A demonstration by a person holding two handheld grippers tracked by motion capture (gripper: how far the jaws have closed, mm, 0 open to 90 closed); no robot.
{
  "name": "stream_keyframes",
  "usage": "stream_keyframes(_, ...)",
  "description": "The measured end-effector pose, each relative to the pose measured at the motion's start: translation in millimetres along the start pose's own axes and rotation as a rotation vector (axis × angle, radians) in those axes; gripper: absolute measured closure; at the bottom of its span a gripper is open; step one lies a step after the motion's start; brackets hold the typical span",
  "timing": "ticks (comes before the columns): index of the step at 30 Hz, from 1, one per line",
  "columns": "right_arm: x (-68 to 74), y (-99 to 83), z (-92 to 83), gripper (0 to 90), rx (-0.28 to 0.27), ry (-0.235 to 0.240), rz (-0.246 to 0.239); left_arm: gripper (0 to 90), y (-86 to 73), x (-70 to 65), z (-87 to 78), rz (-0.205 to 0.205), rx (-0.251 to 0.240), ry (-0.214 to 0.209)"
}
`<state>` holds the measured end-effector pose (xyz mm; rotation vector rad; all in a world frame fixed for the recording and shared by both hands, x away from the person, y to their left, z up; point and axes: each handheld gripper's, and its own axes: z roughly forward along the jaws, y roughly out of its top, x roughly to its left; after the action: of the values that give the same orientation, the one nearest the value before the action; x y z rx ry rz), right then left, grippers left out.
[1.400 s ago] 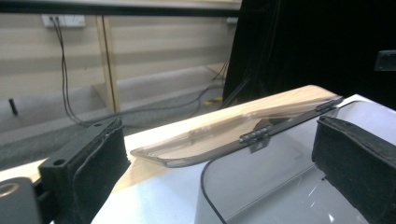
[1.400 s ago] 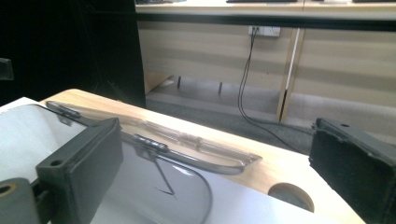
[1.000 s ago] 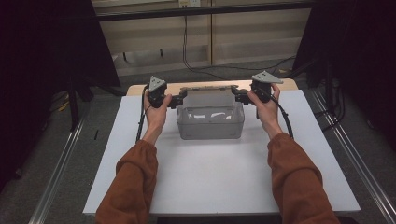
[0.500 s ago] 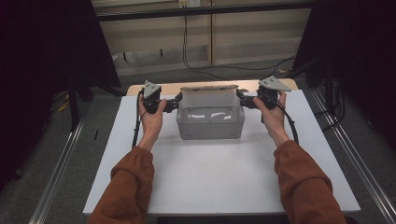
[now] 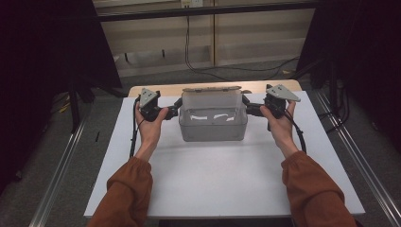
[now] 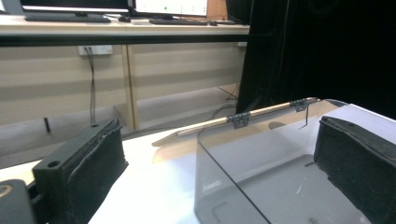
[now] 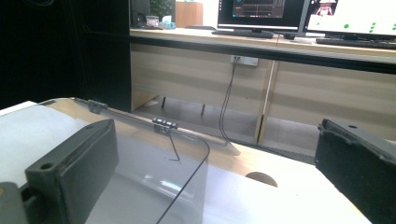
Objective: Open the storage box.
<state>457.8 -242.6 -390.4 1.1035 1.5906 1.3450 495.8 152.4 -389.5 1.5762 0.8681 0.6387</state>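
A clear plastic box on the white worktop is flanked by the left tongs and right tongs, both spread over its end walls.

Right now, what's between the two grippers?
The clear plastic box, lid open at the back, sits between the left gripper and right gripper in the high view. Each gripper's jaws straddle a side wall.

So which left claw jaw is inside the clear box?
The jaw at the right of the left gripper view; the other sits outside the box, over the table.
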Motion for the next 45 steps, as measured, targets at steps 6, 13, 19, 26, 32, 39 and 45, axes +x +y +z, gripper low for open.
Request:
stream_keyframes(6,4.4,-2.2,-12.9,0.0,0.001,-0.003,-0.032,1.8,-0.9,-0.4,-17.5,0.000,-0.008,-0.009)
stream_keyframes(13,8.9,-4.0,-30.0,0.0,-0.013,-0.005,-0.046,3.0,-7.1,-1.6,-36.7,-0.014,-0.011,0.014)
stream_keyframes(19,11.7,-8.6,-44.1,0.0,-0.017,-0.009,-0.047,3.2,-13.8,-4.2,-49.0,-0.012,-0.011,0.021)
stream_keyframes(26,10.4,-16.0,-63.3,0.0,-0.035,-0.028,-0.037,3.2,-21.3,-9.2,-62.0,0.001,-0.007,0.038)
stream_keyframes(32,9.4,-21.0,-71.3,0.0,-0.014,-0.040,-0.036,3.1,-30.3,-13.5,-70.8,-0.008,-0.015,0.035)
stream_keyframes(39,10.2,-25.5,-83.5,0.0,-0.032,-0.050,-0.048,3.2,-36.5,-18.5,-81.8,-0.003,-0.024,0.034)
stream_keyframes(45,8.7,-27.8,-92.8,0.0,-0.035,-0.056,-0.043,3.2,-42.5,-23.0,-93.0,-0.002,-0.028,0.033)
